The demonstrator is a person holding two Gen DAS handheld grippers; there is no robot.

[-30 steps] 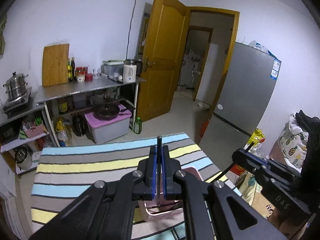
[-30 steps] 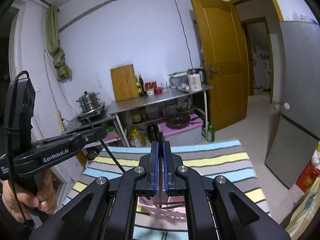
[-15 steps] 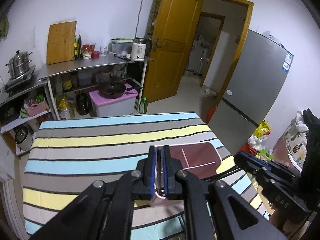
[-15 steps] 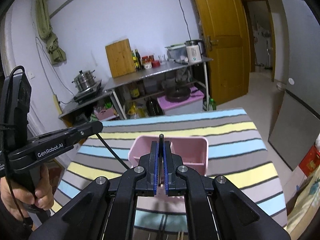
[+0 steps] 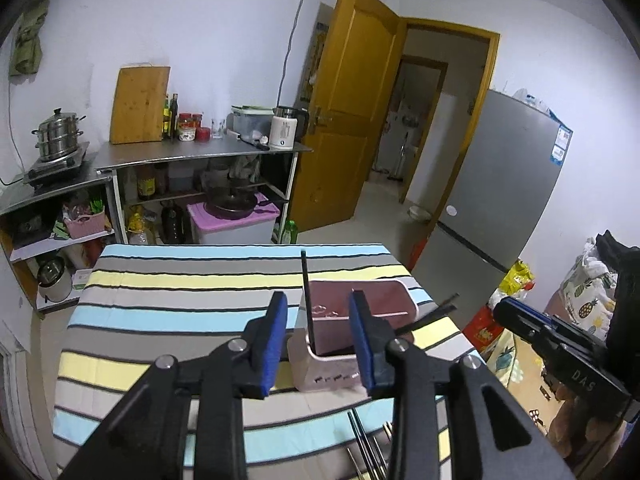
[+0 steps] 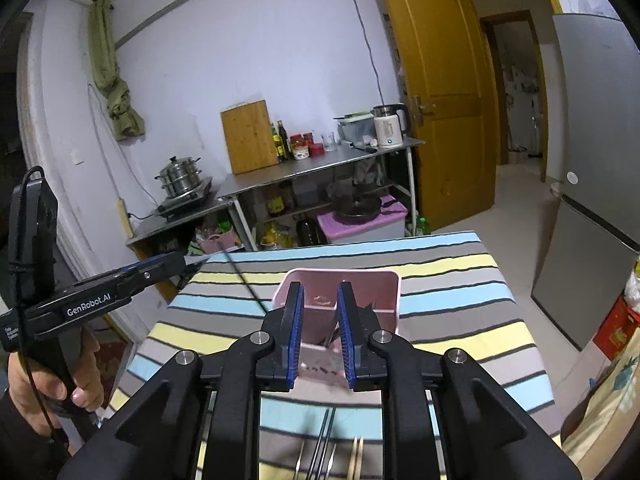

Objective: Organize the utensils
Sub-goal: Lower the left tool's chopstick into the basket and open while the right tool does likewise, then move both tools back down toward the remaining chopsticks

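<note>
A pink utensil holder (image 5: 320, 364) stands on the striped table (image 5: 168, 304); it also shows in the right wrist view (image 6: 384, 288). A black chopstick (image 5: 307, 304) stands tilted in it, free of my fingers; another (image 6: 246, 282) leans out to the left. My left gripper (image 5: 318, 344) is open just above the holder. My right gripper (image 6: 318, 332) is open and empty over the holder too. Loose chopsticks and metal utensils (image 6: 326, 452) lie on the table's near edge; they also show in the left wrist view (image 5: 366, 452).
A steel kitchen shelf (image 6: 316, 168) with a kettle, jars, cutting board and pots stands beyond the table. A grey fridge (image 5: 504, 196) and an open wooden door (image 5: 352, 120) are at the right. A fabric pile (image 5: 588, 288) lies beside the table.
Both grippers have opened and let go of the black chopsticks, which now stand in the pink holder. Both grippers have pulled back and up a little.
</note>
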